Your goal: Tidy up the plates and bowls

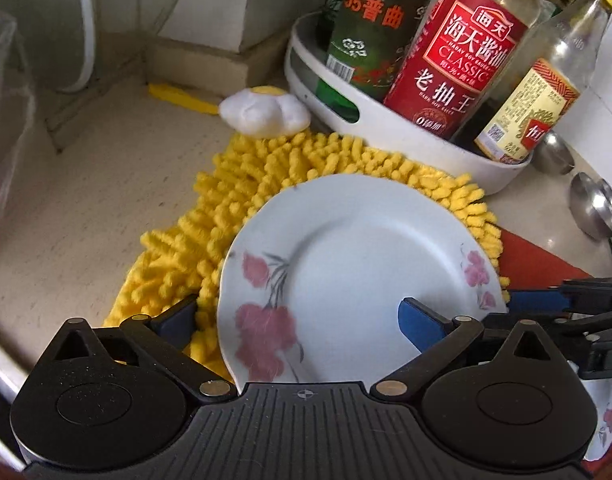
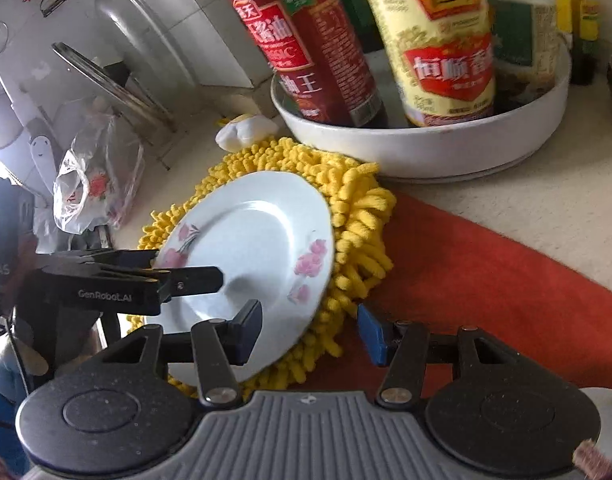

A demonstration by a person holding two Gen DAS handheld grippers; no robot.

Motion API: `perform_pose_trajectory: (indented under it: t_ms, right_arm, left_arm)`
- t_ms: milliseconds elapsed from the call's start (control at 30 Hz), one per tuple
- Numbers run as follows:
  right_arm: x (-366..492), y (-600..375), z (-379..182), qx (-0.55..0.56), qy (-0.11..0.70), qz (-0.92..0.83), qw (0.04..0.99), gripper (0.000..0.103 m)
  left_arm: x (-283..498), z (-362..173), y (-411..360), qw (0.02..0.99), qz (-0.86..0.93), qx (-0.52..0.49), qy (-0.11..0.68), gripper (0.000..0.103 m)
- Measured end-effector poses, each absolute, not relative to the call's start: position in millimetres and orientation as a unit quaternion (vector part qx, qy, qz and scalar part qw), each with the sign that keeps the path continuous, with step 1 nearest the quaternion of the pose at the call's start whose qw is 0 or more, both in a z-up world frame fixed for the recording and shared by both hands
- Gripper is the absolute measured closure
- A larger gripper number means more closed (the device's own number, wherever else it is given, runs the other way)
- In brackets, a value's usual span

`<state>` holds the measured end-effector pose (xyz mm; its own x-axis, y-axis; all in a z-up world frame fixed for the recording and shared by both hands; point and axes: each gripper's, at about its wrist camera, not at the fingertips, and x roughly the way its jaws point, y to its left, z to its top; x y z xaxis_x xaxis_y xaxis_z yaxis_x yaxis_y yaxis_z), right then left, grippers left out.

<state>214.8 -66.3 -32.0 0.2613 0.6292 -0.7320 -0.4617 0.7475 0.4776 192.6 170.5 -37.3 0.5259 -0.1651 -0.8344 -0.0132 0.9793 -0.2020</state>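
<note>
A white plate with pink flowers (image 1: pixel 346 264) lies on a fluffy yellow mat (image 1: pixel 233 200) on the counter. It also shows in the right wrist view (image 2: pixel 257 232). My left gripper (image 1: pixel 301 320) is open, with its jaws either side of the plate's near edge, one finger over the plate and one beside it on the mat. My right gripper (image 2: pixel 310 332) is open and empty, low over the plate's right edge and the mat (image 2: pixel 358 216). The left gripper's fingers (image 2: pixel 193 280) reach over the plate from the left in the right wrist view.
A white round tray (image 1: pixel 386 120) with several sauce bottles, one red-labelled (image 1: pixel 454 52), stands just behind the mat. A red cloth (image 2: pixel 486 264) lies to the right. Metal spoons (image 1: pixel 594 204) lie at far right. A fried-egg toy (image 1: pixel 261 108) sits behind the mat. A plastic bag (image 2: pixel 89 184) is at left.
</note>
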Motion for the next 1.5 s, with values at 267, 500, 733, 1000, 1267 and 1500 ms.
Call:
perform_pose_trajectory:
  t_ms: [267,500,733,1000,1267,1500]
  right_arm:
    - [217,-52,-32,0.076,0.491,0.363,0.789,0.052]
    - [216,-54,-29,0.083,0.489,0.362,0.789,0.052]
    - [212,-63,-25,0.08,0.486,0.369,0.788,0.052]
    - [208,-65,-13,0.076,0.474,0.388,0.787,0.048]
    - [218,-62,-11,0.071,0.476,0.368,0.796,0.048]
    - [220,-53,-32,0.075,0.505,0.371,0.776,0.048]
  left_arm:
    - [189,-35,180,0.866,-0.08,-0.112,0.481,0.0]
    - [184,-25,170,0.861,-0.101,-0.107,0.487,0.001]
    - [177,-20,177,0.856,-0.114,-0.12,0.489,0.001]
    - [161,-14,167,0.846,-0.138,-0.119,0.501,0.001]
    - [183,-23,182,0.851,-0.123,-0.146,0.488,0.002]
    - [206,-30,170,0.859,-0.135,-0.11,0.482,0.001]
